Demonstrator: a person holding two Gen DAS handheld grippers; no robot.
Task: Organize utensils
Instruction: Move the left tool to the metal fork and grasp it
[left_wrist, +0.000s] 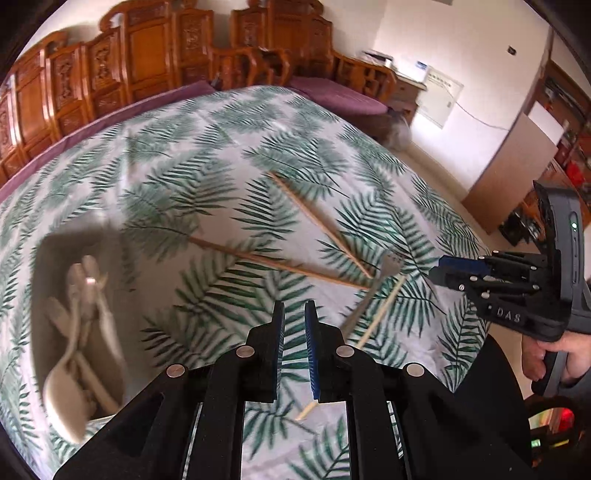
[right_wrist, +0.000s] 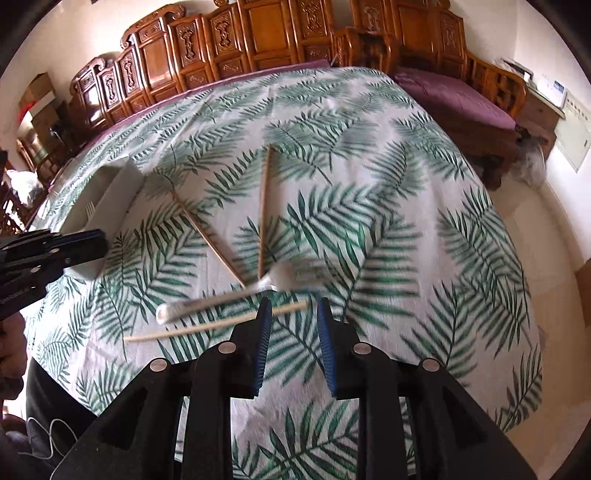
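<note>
Two grippers hover over your leaf-print tablecloth (right_wrist: 388, 192), with a carved wooden bench (right_wrist: 258, 40) at 12 o'clock behind it. A grey tray (left_wrist: 48, 258) at 9 o'clock of your left view holds pale spoons (left_wrist: 70, 373). Two long brown chopsticks (left_wrist: 280, 262) cross near centre; a paler chopstick (right_wrist: 207, 325) and a blurred fork (right_wrist: 236, 295) lie just past your right gripper (right_wrist: 293, 306), its jaws parted a little and gripping nothing. Your left gripper (left_wrist: 294, 306) shows a narrow gap, nearly closed, also empty.
</note>
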